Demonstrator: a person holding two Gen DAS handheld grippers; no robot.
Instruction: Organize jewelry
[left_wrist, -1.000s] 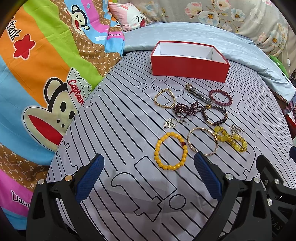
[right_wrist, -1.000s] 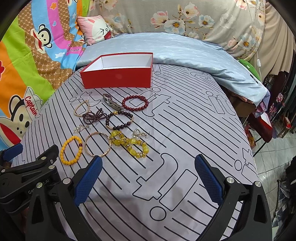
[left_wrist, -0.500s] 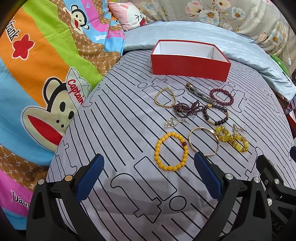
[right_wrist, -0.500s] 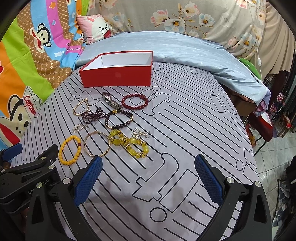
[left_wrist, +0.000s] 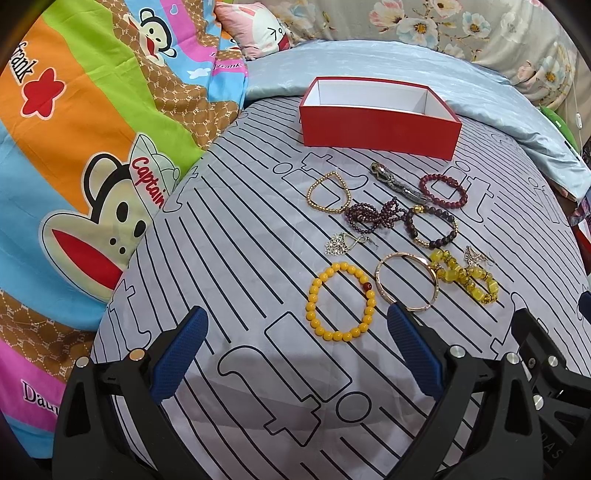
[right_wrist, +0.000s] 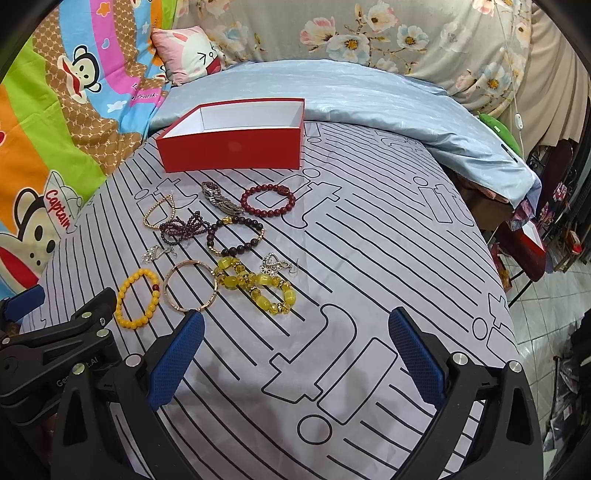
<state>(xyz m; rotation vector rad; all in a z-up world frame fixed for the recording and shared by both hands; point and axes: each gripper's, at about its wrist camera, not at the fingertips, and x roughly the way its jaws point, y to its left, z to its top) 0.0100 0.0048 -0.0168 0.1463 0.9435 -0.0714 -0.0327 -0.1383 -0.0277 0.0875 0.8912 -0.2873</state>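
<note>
Several bracelets lie on the striped grey sheet in front of an empty red box (left_wrist: 380, 118) (right_wrist: 232, 142). Nearest me are an orange bead bracelet (left_wrist: 340, 301) (right_wrist: 138, 298), a gold bangle (left_wrist: 406, 281) (right_wrist: 190, 285) and a yellow glass bracelet (left_wrist: 465, 277) (right_wrist: 255, 286). Behind them lie dark bead bracelets (left_wrist: 430, 226), a red bead bracelet (right_wrist: 268, 199), a thin gold chain (left_wrist: 328, 192) and silver pieces. My left gripper (left_wrist: 297, 332) is open and empty, just short of the orange bracelet. My right gripper (right_wrist: 295, 334) is open and empty, right of the bangle.
A colourful cartoon quilt (left_wrist: 74, 177) is heaped on the left. A pale blue cover (right_wrist: 332, 96) and a pink pillow (right_wrist: 188, 55) lie behind the box. The bed drops off at the right towards a tiled floor (right_wrist: 535, 306).
Both grippers have crept slightly forward towards the jewelry. Nothing has been picked up or moved.
</note>
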